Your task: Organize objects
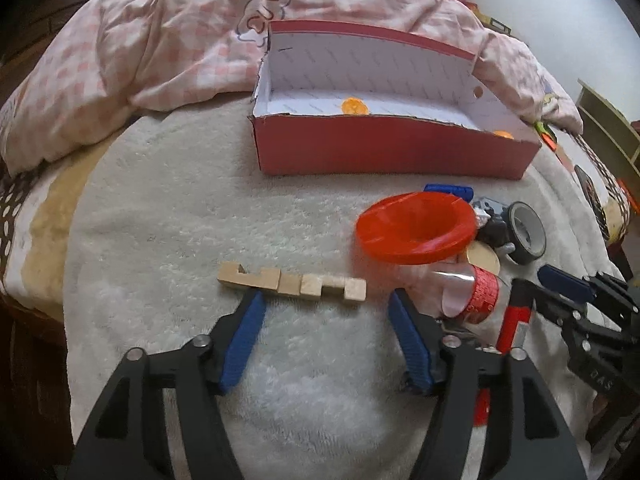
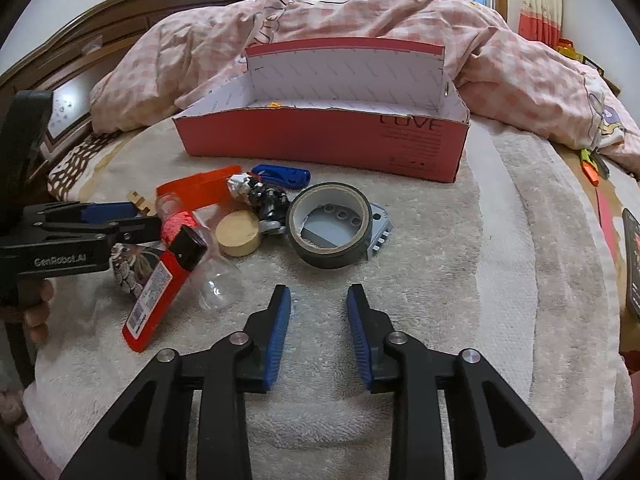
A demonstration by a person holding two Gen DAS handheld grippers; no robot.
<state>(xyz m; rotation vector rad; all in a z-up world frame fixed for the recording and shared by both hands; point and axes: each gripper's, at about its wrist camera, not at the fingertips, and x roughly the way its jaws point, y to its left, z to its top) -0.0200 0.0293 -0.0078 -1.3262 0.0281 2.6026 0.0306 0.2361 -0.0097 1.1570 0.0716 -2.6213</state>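
A red cardboard box [image 1: 384,152] with a white inside stands open on the bed, also in the right wrist view [image 2: 320,140]; orange bits [image 1: 354,106] lie in it. My left gripper [image 1: 326,300] is open, just short of a notched wooden block [image 1: 292,282]. A red funnel [image 1: 416,228] lies to its right. My right gripper [image 2: 318,296] is open and empty over the towel, near a grey tape roll [image 2: 330,230]. A wooden disc [image 2: 238,233], clear bottle [image 2: 218,280], red flat pack [image 2: 156,292] and blue piece [image 2: 282,176] lie scattered.
A pink checked duvet [image 2: 360,24] is heaped behind the box. A fluffy white towel [image 2: 440,280] covers the bed. A wooden headboard [image 2: 100,28] is at the left. A dark flat object [image 2: 632,264] lies at the right edge.
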